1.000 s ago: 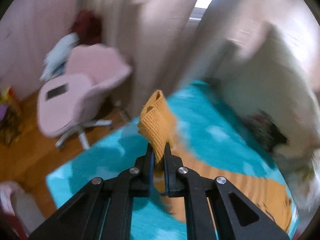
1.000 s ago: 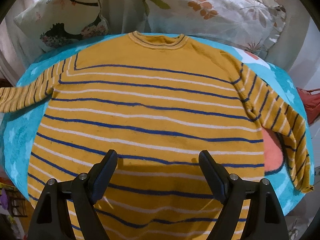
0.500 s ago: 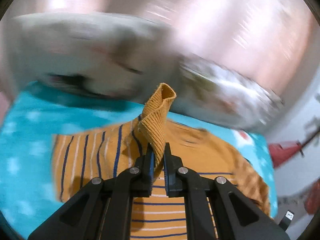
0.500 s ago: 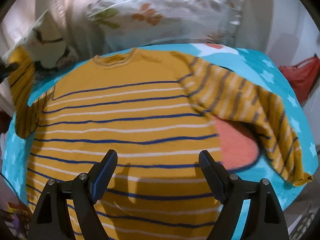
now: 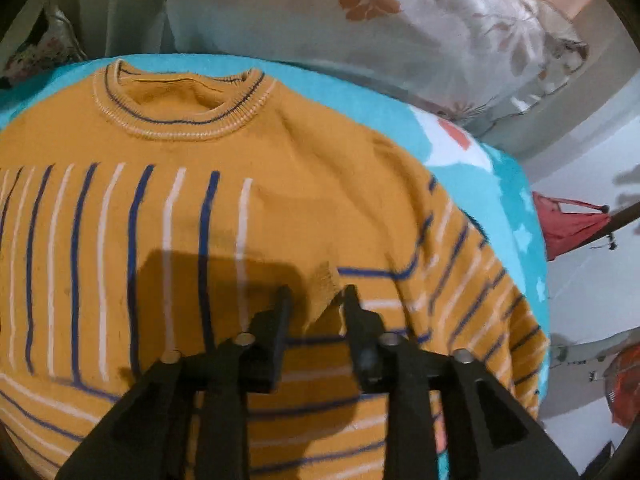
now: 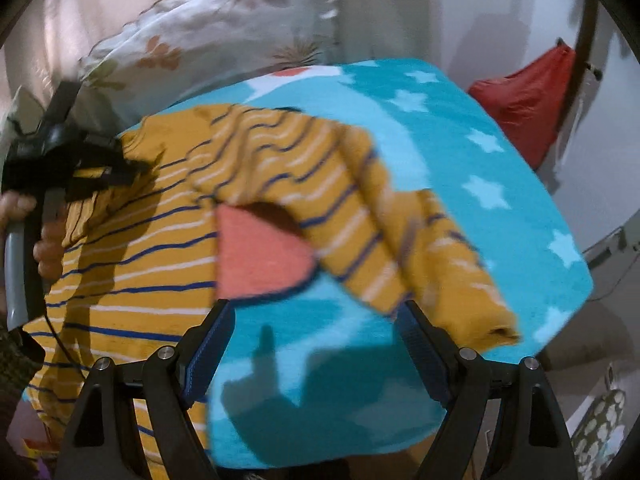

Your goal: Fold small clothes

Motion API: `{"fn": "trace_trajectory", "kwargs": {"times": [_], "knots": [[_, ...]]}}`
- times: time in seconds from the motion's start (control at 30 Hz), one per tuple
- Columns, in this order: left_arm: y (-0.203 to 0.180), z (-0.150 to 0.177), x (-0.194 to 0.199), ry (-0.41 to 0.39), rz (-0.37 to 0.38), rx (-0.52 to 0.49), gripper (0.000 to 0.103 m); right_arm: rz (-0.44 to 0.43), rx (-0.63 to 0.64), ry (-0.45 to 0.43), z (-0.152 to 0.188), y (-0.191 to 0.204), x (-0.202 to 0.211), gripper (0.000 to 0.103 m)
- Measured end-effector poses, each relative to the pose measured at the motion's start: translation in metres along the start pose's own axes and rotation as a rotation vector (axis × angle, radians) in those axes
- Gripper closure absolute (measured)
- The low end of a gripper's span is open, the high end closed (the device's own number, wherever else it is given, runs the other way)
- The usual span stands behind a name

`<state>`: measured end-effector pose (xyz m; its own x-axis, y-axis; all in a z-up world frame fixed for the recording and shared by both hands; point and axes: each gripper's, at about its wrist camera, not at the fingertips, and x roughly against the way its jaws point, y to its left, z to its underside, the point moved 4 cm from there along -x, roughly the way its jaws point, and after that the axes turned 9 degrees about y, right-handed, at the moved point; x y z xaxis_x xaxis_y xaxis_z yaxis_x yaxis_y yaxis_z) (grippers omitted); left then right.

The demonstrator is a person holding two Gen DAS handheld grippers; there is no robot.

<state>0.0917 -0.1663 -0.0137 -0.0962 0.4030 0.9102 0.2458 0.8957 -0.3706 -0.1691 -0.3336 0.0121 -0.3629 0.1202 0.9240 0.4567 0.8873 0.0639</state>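
Spread over a turquoise blanket (image 6: 492, 184) with white stars, a yellow striped sweater (image 5: 280, 168) is seen lying flat, collar toward the pillows (image 5: 400, 32). The left gripper (image 5: 316, 298) is seen just above the chest, its jaws having just been opening; the folded-over left sleeve's cuff (image 5: 322, 280) lies released between them, unpressed. The right gripper (image 6: 314, 312) is held wide apart, nothing gripped, over blanket just beside the right sleeve (image 6: 360, 220), which is blurred. The sweater's hem is cut off below. A hand (image 6: 44, 244) on the left gripper's handle is partly shown at the right view's edge.
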Motion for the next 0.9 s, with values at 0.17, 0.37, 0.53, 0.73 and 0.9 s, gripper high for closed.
{"fn": "trace_trajectory", "kwargs": {"times": [0.17,0.37,0.53,0.73,0.9], "knots": [[0.0,0.037,0.046,-0.049,0.075,0.029,0.028,0.045,-0.05,-0.036,-0.005,-0.054,0.019,0.016],[0.016,0.084,0.069,-0.079,-0.009,0.035,0.027,0.006,-0.197,-0.029,-0.012,-0.102,0.007,0.016],[0.031,0.11,0.064,-0.053,-0.106,0.032,0.026,-0.03,-0.107,-0.008,-0.017,-0.09,-0.013,0.016],[0.04,0.128,0.058,0.006,-0.061,0.072,0.026,-0.163,-0.101,0.034,-0.024,-0.106,-0.019,0.087],[0.045,0.133,0.069,-0.02,-0.057,0.086,0.026,-0.202,-0.311,-0.067,-0.057,-0.18,0.014,0.096]]}}
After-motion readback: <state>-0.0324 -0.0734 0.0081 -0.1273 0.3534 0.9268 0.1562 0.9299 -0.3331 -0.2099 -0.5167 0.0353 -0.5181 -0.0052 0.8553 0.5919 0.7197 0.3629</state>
